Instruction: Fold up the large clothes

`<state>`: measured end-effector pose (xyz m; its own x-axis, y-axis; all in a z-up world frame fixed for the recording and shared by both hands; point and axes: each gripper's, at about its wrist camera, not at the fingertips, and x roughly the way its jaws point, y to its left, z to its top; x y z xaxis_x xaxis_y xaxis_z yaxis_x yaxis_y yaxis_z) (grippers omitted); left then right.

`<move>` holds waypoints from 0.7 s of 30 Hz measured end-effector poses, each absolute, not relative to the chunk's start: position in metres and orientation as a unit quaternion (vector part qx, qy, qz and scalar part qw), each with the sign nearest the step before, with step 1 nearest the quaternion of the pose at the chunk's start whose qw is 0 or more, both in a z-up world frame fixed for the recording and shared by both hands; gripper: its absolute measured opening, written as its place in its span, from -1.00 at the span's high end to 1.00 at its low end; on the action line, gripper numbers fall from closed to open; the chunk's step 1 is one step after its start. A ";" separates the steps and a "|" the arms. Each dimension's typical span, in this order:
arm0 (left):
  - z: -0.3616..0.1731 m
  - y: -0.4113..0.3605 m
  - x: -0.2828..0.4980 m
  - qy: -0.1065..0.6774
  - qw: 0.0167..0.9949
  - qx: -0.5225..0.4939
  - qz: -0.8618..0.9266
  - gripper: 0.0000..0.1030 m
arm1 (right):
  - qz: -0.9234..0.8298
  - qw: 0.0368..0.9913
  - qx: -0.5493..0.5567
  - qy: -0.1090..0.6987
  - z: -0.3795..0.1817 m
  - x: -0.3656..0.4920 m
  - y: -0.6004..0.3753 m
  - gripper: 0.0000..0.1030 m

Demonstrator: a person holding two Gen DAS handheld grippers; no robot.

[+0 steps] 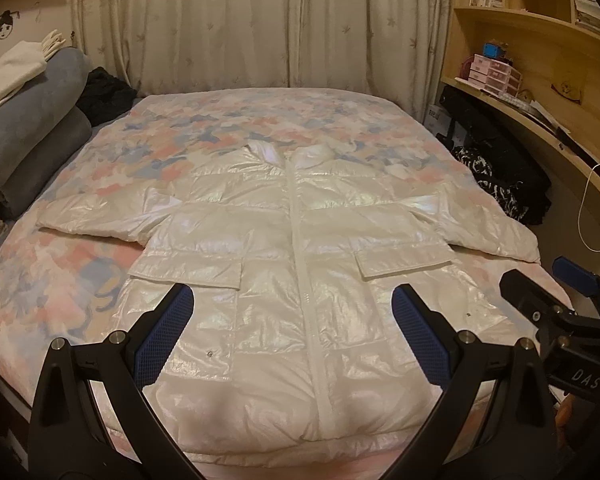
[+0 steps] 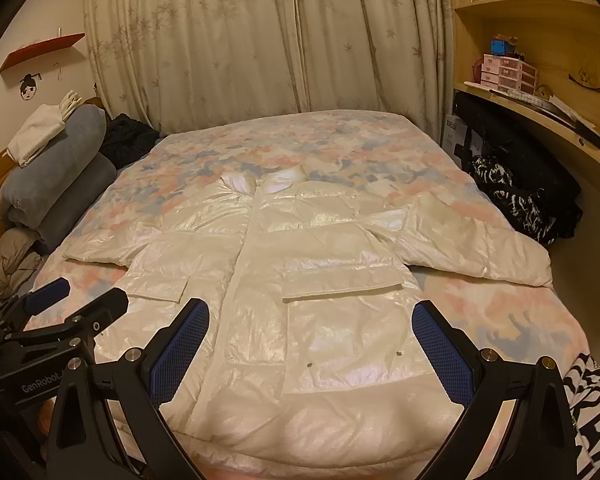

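Observation:
A shiny white puffer jacket (image 1: pixel 292 240) (image 2: pixel 300 280) lies flat and zipped on the bed, front up, collar far, hem near, both sleeves spread out to the sides. My left gripper (image 1: pixel 292 300) hovers open above the jacket's lower half, its blue pads (image 1: pixel 168 332) wide apart with nothing between them. The right gripper (image 2: pixel 312 316) is likewise open over the lower right front, near the right pocket flap (image 2: pixel 340 280). Each gripper shows in the other's view: the right gripper (image 1: pixel 552 280) at the right edge, the left gripper (image 2: pixel 84 300) at the left edge.
A floral pink and blue quilt (image 1: pixel 220 128) covers the bed. Rolled grey blankets (image 1: pixel 28 128) with white folded cloth and dark clothes (image 1: pixel 104 94) sit at the left. Wooden shelves (image 1: pixel 540 40) and black bags (image 1: pixel 496 168) stand at the right. Curtains (image 2: pixel 260 40) hang behind.

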<state>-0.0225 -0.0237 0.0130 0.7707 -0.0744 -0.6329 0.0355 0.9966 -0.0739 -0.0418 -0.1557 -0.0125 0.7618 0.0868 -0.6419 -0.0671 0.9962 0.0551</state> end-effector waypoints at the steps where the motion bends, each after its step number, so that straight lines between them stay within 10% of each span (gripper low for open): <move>1: 0.015 -0.025 -0.022 0.335 0.941 -0.029 -0.032 -0.92 | 0.040 0.939 0.013 0.342 -0.012 -0.041 -0.157 -0.99; 21: 0.109 -0.084 0.026 0.252 0.965 0.017 -0.074 -0.92 | -0.099 0.967 -0.107 0.208 0.101 -0.044 -0.231 -0.99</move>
<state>0.0261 -0.0841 0.1089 0.8616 -0.1349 -0.4894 0.1520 0.9884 -0.0048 -0.0437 -0.2311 0.1012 0.8941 -0.2358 -0.3808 0.1465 0.9574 -0.2489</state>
